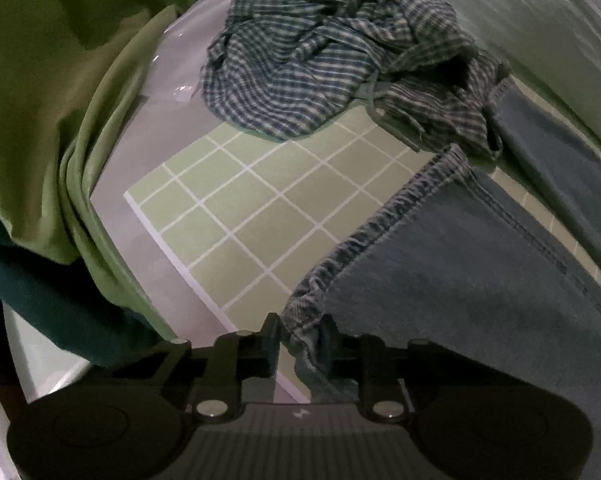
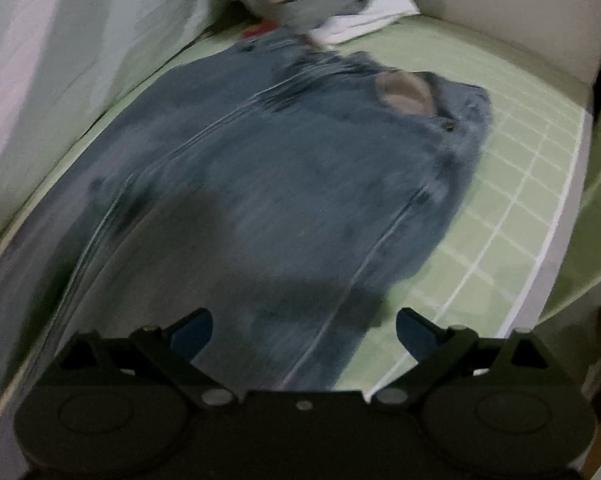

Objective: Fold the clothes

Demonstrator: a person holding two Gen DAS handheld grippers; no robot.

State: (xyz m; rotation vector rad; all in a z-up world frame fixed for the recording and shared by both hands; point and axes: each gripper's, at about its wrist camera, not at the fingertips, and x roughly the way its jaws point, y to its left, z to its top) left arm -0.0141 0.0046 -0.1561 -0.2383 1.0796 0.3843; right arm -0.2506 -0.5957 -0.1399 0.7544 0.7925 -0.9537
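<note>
Blue jeans (image 1: 480,280) lie flat on a green gridded mat (image 1: 260,200). Their stitched leg hem (image 1: 380,224) runs down to the bottom centre of the left wrist view. There my left gripper (image 1: 300,334) is shut on the hem corner, with denim bunched between its black fingers. In the blurred right wrist view the jeans (image 2: 300,184) stretch away to a waistband with a button (image 2: 448,126). My right gripper (image 2: 304,336) hovers over a leg, open wide, its blue pads (image 2: 192,334) apart with nothing pinched.
A crumpled blue checked garment (image 1: 332,48) sits on the mat beyond the hem. A person's green sleeve (image 1: 48,128) fills the left side. Folded white and grey clothes (image 2: 352,12) lie at the far end near a wall (image 2: 60,60). The mat's white edge (image 2: 556,216) runs down the right.
</note>
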